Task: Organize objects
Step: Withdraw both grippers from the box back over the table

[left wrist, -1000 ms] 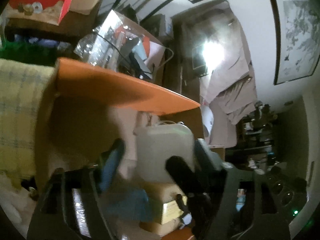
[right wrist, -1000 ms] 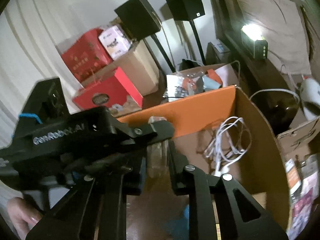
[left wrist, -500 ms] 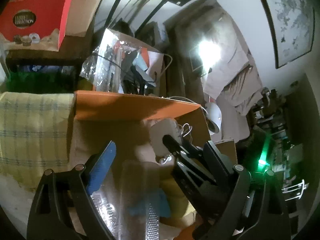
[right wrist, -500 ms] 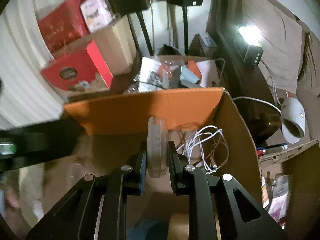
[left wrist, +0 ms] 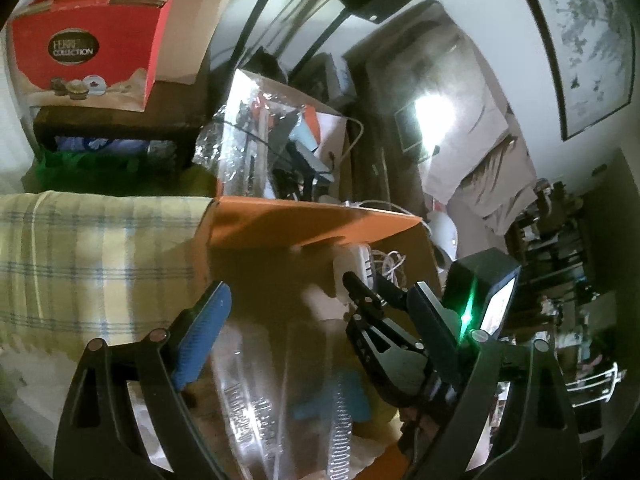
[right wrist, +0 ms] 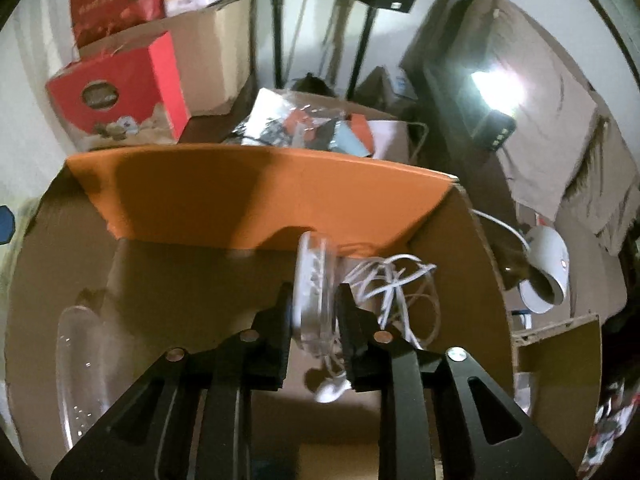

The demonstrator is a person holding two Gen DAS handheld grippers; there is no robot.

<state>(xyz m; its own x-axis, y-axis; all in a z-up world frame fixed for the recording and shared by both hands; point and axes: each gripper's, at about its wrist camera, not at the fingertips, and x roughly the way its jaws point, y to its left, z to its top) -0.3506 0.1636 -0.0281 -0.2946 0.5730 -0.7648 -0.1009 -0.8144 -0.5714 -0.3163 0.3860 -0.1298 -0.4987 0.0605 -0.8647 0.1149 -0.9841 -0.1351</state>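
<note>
My right gripper (right wrist: 314,312) is shut on a flat clear plastic case (right wrist: 314,284), held on edge inside an open cardboard box (right wrist: 256,204) with an orange flap. White cables (right wrist: 394,280) lie in the box's right corner, just right of the case. My left gripper (left wrist: 320,304) is open and empty above the same box (left wrist: 312,220); its blue-padded finger (left wrist: 202,336) stands at the left. The right gripper with the case (left wrist: 360,268) shows ahead of it. A clear plastic item (left wrist: 276,400) lies in the box below my left gripper.
A clear plastic lid (right wrist: 82,364) leans against the box's left wall. A red chocolate box (left wrist: 88,48) and a bag of clutter (left wrist: 280,136) stand behind the box. A yellow plaid cloth (left wrist: 92,256) lies to its left. A white lamp (right wrist: 548,268) stands at the right.
The case passed from my left gripper to my right one. My left gripper opened and drew back; my right gripper carried the case lower into the box toward the cables.
</note>
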